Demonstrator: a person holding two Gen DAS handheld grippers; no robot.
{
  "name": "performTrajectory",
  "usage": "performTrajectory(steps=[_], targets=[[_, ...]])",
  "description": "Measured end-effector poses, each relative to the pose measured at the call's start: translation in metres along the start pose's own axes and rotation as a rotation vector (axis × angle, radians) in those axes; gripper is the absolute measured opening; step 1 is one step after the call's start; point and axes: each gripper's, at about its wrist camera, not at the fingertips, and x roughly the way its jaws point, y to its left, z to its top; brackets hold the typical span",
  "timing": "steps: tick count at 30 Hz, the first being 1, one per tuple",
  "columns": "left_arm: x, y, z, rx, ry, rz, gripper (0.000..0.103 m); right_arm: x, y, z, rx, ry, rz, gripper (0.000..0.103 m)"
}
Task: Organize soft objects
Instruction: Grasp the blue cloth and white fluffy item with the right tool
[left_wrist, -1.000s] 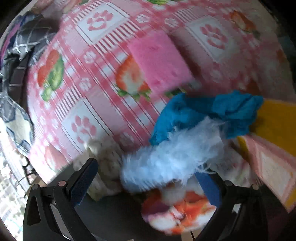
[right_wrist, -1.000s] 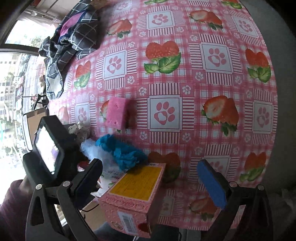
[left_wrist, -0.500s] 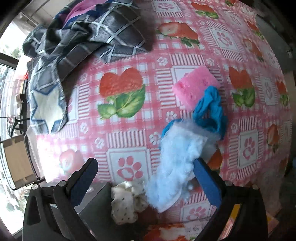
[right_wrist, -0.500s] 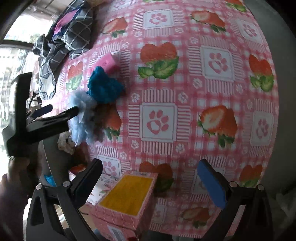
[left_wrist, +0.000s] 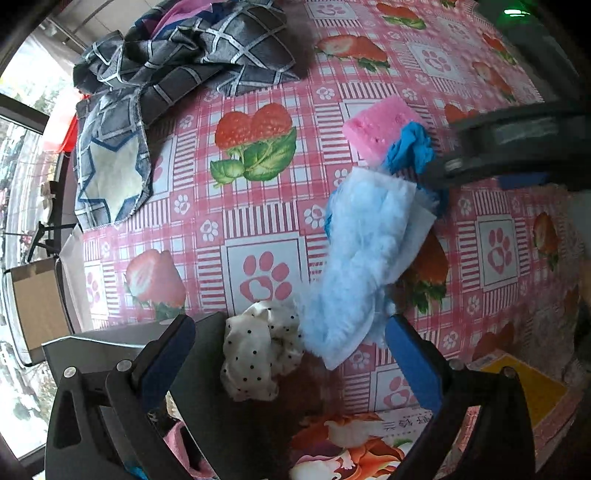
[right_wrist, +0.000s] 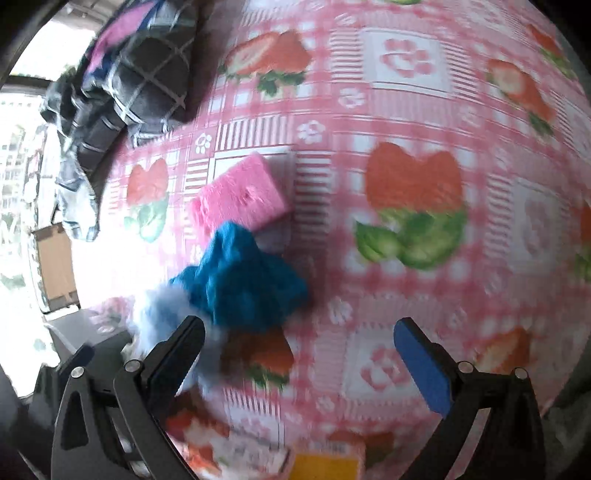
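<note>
My left gripper (left_wrist: 290, 354) is open low over the near table edge. Between its fingers lie a white polka-dot cloth (left_wrist: 258, 354) and the near end of a light blue fluffy cloth (left_wrist: 365, 258). Beyond them a crumpled blue cloth (left_wrist: 410, 151) leans on a pink sponge (left_wrist: 380, 125). My right gripper (right_wrist: 299, 360) is open too, hovering just short of the blue cloth (right_wrist: 240, 280), with the pink sponge (right_wrist: 240, 195) behind it and the fluffy cloth (right_wrist: 159, 314) by its left finger. The right wrist view is blurred.
A dark plaid garment (left_wrist: 184, 55) is heaped at the table's far left. A pink box with a yellow top (left_wrist: 524, 384) and a floral-printed box (left_wrist: 351, 443) sit at the near edge. The strawberry tablecloth (left_wrist: 266, 229) covers the table. A cardboard box (left_wrist: 37, 306) stands off the left edge.
The left gripper has pulled back, leaving the fluffy cloth lying on the table. The right gripper has moved forward and down, close to the blue cloth and pink sponge.
</note>
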Motion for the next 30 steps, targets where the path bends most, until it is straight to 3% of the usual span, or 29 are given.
performTrajectory(steps=[4,7,11,18,24,28,30], targets=[[0.005,-0.008,0.007,-0.005,0.013,-0.005,0.103,0.035,0.012,0.004,-0.089,0.046,-0.143,0.103],[0.009,-0.022,0.010,0.014,0.023,-0.017,0.103,0.038,-0.002,-0.005,-0.088,0.049,-0.166,0.103],[0.013,-0.053,0.023,0.063,0.027,-0.016,0.103,0.031,-0.042,-0.016,-0.036,0.053,-0.206,0.103],[0.002,-0.089,0.021,0.133,0.010,-0.024,0.103,0.015,-0.141,-0.044,0.167,0.063,-0.298,0.103],[-0.022,-0.101,0.042,0.118,-0.052,-0.034,0.103,0.003,-0.203,-0.084,0.348,0.068,-0.259,0.103],[-0.027,-0.096,0.079,0.078,-0.072,-0.024,0.103,-0.020,-0.210,-0.104,0.379,-0.056,-0.119,0.103],[-0.024,-0.098,0.095,0.077,-0.085,-0.015,0.103,-0.033,-0.203,-0.109,0.344,-0.118,-0.101,0.103]])
